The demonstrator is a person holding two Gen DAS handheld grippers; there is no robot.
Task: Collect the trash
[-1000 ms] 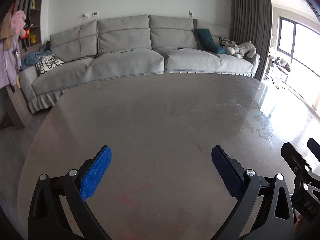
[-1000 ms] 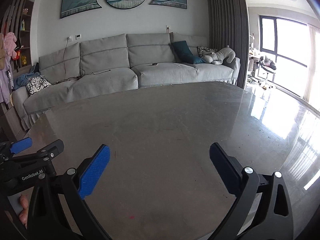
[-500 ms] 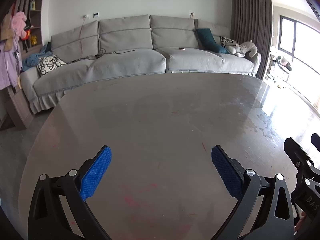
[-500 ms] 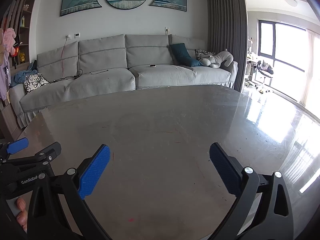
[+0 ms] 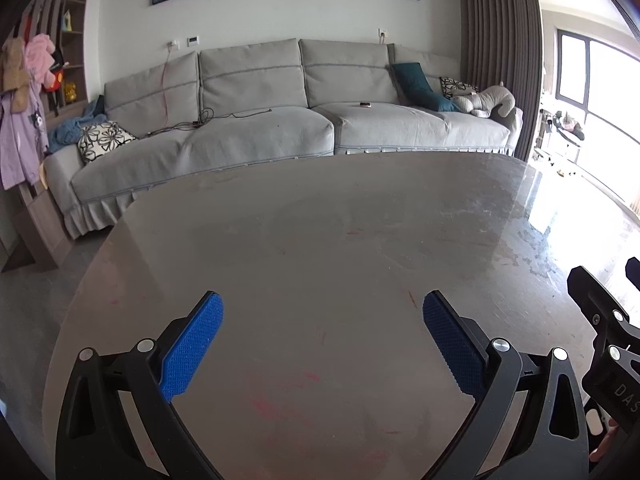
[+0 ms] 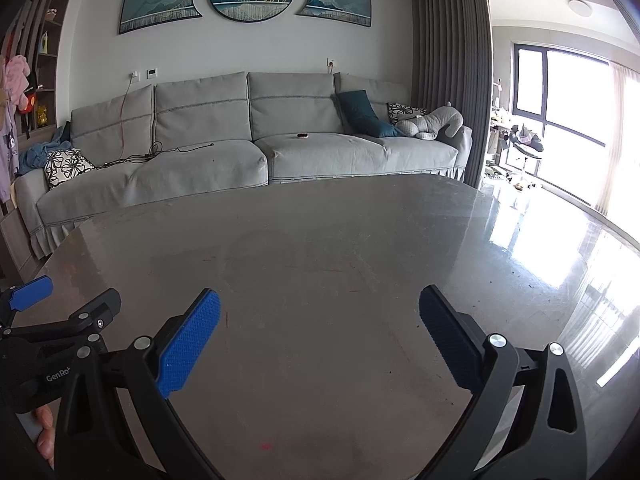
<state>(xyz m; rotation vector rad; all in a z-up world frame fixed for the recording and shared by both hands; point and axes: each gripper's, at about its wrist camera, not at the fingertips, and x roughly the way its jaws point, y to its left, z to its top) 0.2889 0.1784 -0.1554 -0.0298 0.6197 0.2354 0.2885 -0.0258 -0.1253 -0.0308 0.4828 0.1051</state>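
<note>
Left hand-held gripper (image 5: 322,338) spread wide over the grey tabletop (image 5: 320,240), blue pads (image 5: 192,350) well apart, nothing between them. Right hand-held gripper (image 6: 319,336) likewise spread wide, empty, hovering above the same tabletop (image 6: 340,240). Both pointed across the tabletop toward the grey sofa (image 5: 280,120) beyond its far edge. No trash visible anywhere on the tabletop in either view; only faint red smears (image 5: 280,396) near the left hand-held gripper and scuffs on the surface. In the right wrist view, left hand-held gripper (image 6: 60,308) visible at the tabletop's left side, fingertips of a hand (image 6: 44,428) just below it. Teal cushion (image 6: 366,114) and grey plush toy (image 6: 434,122) at the sofa's right end, floral cushion (image 6: 66,162) at its left.
</note>
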